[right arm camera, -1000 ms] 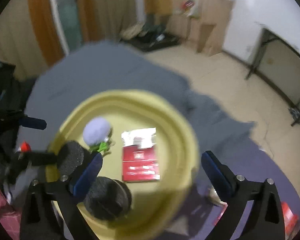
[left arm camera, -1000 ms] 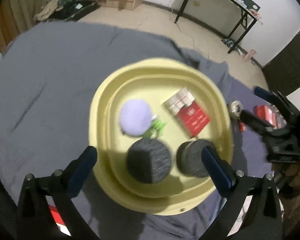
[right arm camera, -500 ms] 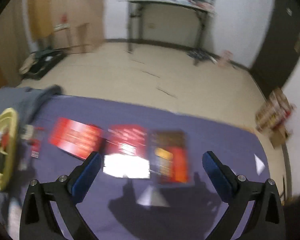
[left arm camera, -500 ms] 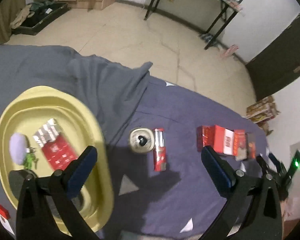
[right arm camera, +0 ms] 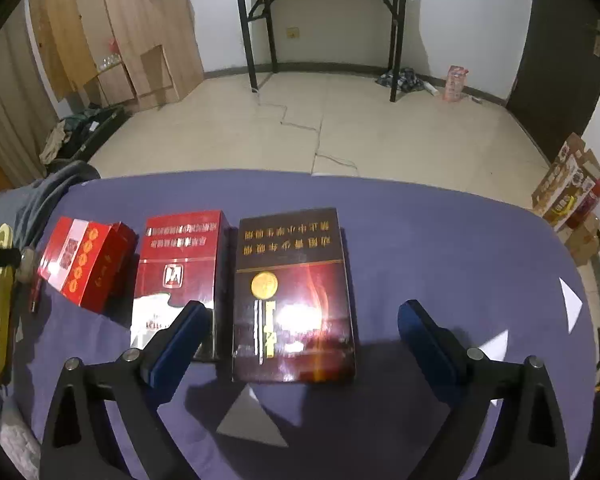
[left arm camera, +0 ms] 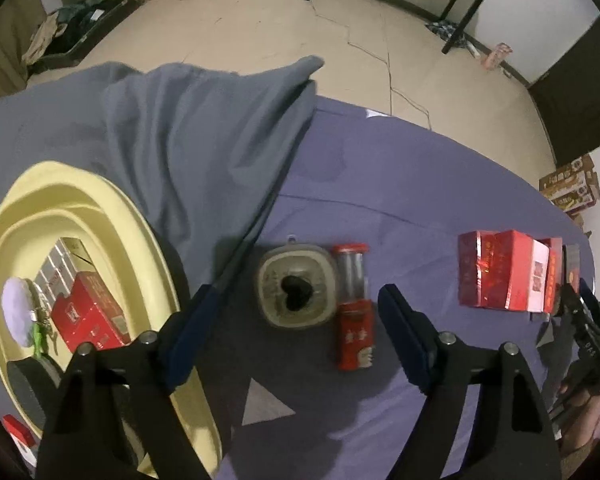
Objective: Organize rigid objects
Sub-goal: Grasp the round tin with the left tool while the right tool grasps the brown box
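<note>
a: grippers first. where do they stand?

b: left gripper (left arm camera: 300, 320) points steeply down over the purple cloth (left arm camera: 420, 200). its jaws are closing, with a grey case (left arm camera: 296, 286) and a red tube (left arm camera: 352, 304) lying between the fingers; the pads touch neither.

a: and the right?

b: right gripper (right arm camera: 304, 324) tilts down toward the cloth's near edge. its jaws are closing too. a dark box (right arm camera: 294, 296) lies between the fingers, not gripped; the left finger overlaps a red-and-white box (right arm camera: 180, 268).

a: how do the things look?

b: the case is squarish with rounded corners and a dark heart shape on top. the tube touches its right side, clear at the far end, red at the near end. the dark box is flat, glossy, maroon, with gold characters and a gold disc. beside the red-and-white box sits a red box (right arm camera: 82, 264), tilted.

a: anything else?

b: a yellow basin (left arm camera: 140, 240) at left on a grey cloth (left arm camera: 180, 140), with a red pack (left arm camera: 90, 312) and a lilac puff (left arm camera: 18, 308) inside.
</note>
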